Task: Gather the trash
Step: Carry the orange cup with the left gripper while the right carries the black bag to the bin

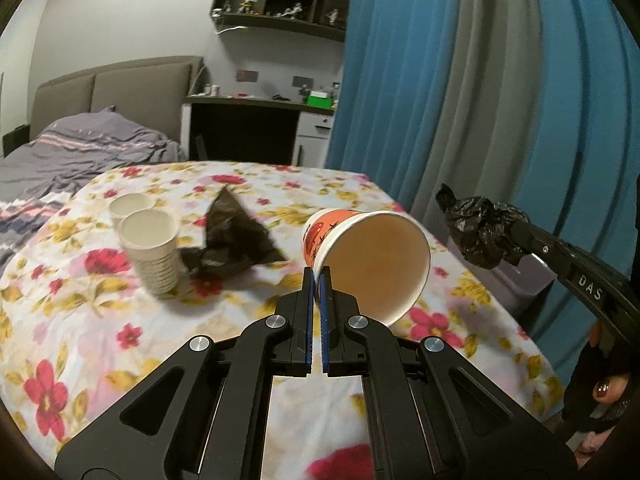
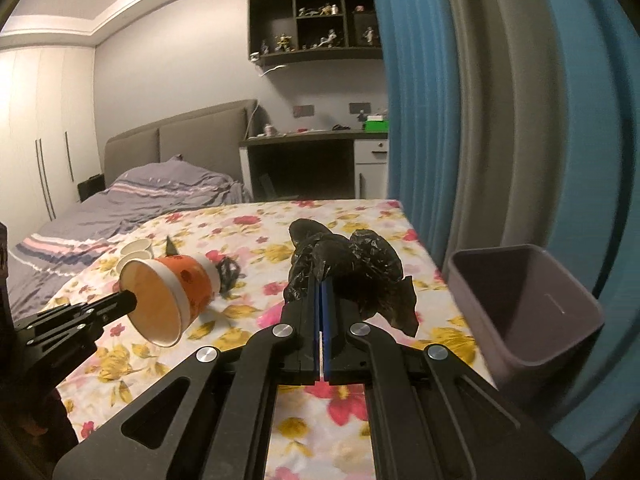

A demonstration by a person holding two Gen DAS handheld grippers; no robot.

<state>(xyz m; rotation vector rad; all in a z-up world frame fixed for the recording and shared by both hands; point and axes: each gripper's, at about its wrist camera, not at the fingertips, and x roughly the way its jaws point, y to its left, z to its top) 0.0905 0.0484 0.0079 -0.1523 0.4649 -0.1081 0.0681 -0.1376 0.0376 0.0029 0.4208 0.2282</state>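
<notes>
My left gripper is shut on the rim of an orange and white paper cup, held tilted above the floral table, mouth toward me. The cup also shows in the right wrist view. My right gripper is shut on a crumpled black plastic bag, held above the table; it also shows in the left wrist view. A purple bin stands just off the table's right edge. Another black plastic piece lies on the table.
A stack of white paper cups and another white cup stand on the floral tablecloth at left. A bed lies beyond, a desk at the back, blue curtains on the right.
</notes>
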